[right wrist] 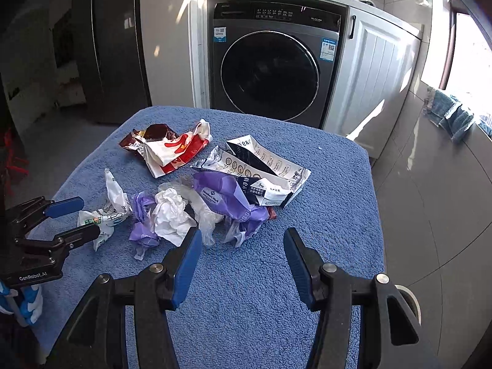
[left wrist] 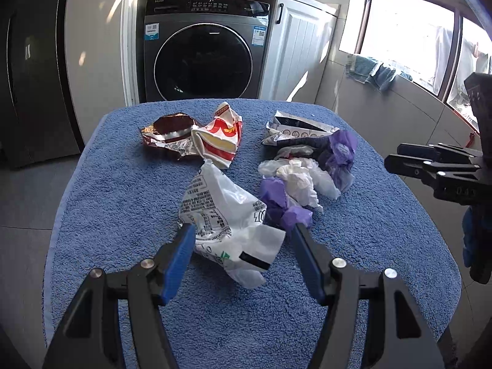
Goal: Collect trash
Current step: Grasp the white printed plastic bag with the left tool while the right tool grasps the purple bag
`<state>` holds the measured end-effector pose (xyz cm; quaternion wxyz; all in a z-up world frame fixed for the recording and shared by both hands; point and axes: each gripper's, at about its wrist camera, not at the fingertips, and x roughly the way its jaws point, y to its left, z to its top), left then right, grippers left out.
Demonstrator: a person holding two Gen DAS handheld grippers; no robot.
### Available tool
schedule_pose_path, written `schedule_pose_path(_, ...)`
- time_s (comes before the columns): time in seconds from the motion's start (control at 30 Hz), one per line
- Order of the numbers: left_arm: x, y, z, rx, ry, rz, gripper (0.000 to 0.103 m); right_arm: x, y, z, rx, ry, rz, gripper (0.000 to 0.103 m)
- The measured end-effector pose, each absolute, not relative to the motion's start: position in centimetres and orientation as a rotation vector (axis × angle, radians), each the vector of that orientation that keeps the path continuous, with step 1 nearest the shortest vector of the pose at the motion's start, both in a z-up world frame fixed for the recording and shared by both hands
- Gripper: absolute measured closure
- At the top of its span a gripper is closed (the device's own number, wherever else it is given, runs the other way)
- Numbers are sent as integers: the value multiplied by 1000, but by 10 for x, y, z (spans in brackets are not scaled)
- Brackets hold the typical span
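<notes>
Blue towel: white printed bag between wide-open left gripper; right gripper likewise spread.

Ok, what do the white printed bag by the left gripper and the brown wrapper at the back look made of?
White printed bag: thin plastic film, semi-glossy, softly crumpled and slightly translucent. Brown wrapper: probably metallised foil-lined plastic; its torn edge shows a shiny silver inside and sharp creases.

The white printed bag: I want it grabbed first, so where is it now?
The white printed bag lies on the blue towel between the open fingers of the left gripper, just left of the purple wrapper.
</notes>
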<state>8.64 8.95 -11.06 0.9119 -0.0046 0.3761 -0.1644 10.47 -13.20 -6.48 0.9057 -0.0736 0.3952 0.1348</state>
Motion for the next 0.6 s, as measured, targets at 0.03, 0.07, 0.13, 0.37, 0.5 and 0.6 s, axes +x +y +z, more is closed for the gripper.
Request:
schedule_pose_path(0.03, 89, 90, -114, -12, 782, -341, 40, 110, -127, -67, -162, 821, 284, 50)
schedule_pose_path(0.07, 91, 90, -116, -13, 787, -341, 40, 115, -122, -70, -170, 825, 286, 50)
schedule_pose_path(0.13, 94, 89, -121, -10, 795, -339, 40, 127, -117, -76, -185, 833, 285, 50)
schedule_pose_path(0.37, 99, 93, -128, -26, 798, -350, 41, 155, -112, -93, -195, 863, 284, 50)
schedule_pose_path(0.5, 100, 97, -129, -50, 804, -361, 54, 159, -114, -102, -197, 885, 285, 68)
schedule_pose_path(0.6, 101, 97, -129, -68, 814, -375, 67, 156, -116, -104, -189, 883, 293, 75)
